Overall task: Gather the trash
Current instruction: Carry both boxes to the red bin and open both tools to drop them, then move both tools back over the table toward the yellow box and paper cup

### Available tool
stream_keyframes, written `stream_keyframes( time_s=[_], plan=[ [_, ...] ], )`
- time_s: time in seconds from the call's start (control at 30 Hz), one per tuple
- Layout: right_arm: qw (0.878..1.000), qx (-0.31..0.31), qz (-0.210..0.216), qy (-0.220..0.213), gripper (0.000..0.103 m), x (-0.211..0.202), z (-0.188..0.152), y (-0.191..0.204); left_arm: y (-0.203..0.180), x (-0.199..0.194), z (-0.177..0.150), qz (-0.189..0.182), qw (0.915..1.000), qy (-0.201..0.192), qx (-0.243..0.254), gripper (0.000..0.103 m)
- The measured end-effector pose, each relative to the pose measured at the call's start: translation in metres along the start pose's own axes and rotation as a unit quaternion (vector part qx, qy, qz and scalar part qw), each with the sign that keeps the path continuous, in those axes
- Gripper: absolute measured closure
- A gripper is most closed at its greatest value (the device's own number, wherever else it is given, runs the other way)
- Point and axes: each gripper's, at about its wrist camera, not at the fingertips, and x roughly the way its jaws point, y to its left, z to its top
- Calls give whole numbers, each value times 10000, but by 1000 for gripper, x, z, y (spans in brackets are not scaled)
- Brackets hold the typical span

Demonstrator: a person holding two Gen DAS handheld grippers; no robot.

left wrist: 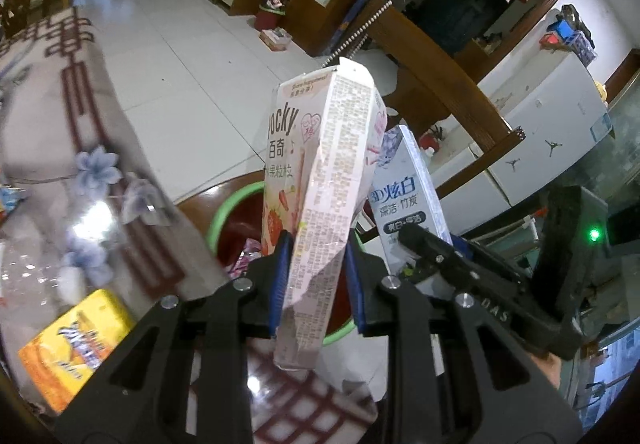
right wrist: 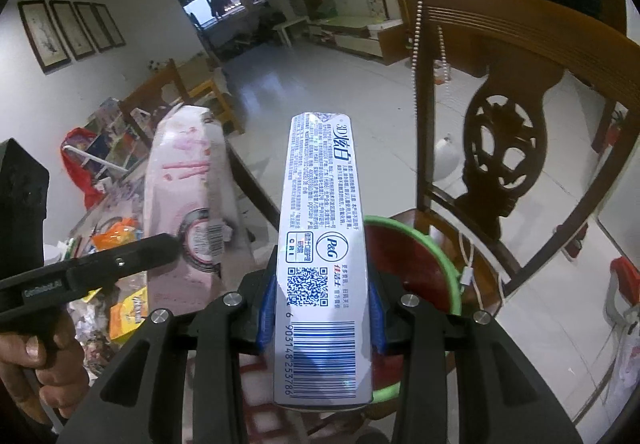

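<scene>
My left gripper (left wrist: 316, 284) is shut on a crumpled pink Pocky box (left wrist: 320, 179), which stands upright between the blue pads over a dark red bin with a green rim (left wrist: 224, 211). My right gripper (right wrist: 322, 300) is shut on a long white toothpaste box (right wrist: 320, 244), pointing out over the same bin (right wrist: 436, 256). In the left wrist view the toothpaste box (left wrist: 408, 199) and the right gripper (left wrist: 428, 244) sit just right of the Pocky box. In the right wrist view the Pocky box (right wrist: 188, 195) is at the left, with the left gripper's black finger (right wrist: 132, 260) on it.
The bin stands on a wooden chair (right wrist: 500, 147) beside a table with a flowered cloth (left wrist: 80, 147). On the table lie a yellow snack box (left wrist: 76, 340) and several wrappers (right wrist: 116, 236). A person's hand (right wrist: 36, 368) holds the left gripper. Tiled floor (left wrist: 168, 55) stretches beyond.
</scene>
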Motion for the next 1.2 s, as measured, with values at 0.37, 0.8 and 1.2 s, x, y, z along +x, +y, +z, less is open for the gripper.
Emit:
stream_keyframes(
  time_s=[0.37,0.8,1.2],
  plan=[
    [9997,137,-226,6,38,3,1,-8,9,11,4,39,9991,-132,-397,43],
    [9997,-25,-228,-81,11,3,1,8,32,-51,-14,713,9955,-570,-267,13],
    [9952,-921,328,9,8,11,-2,105,87,-155,-62,1428,9814,-1082,-685,6]
  ],
)
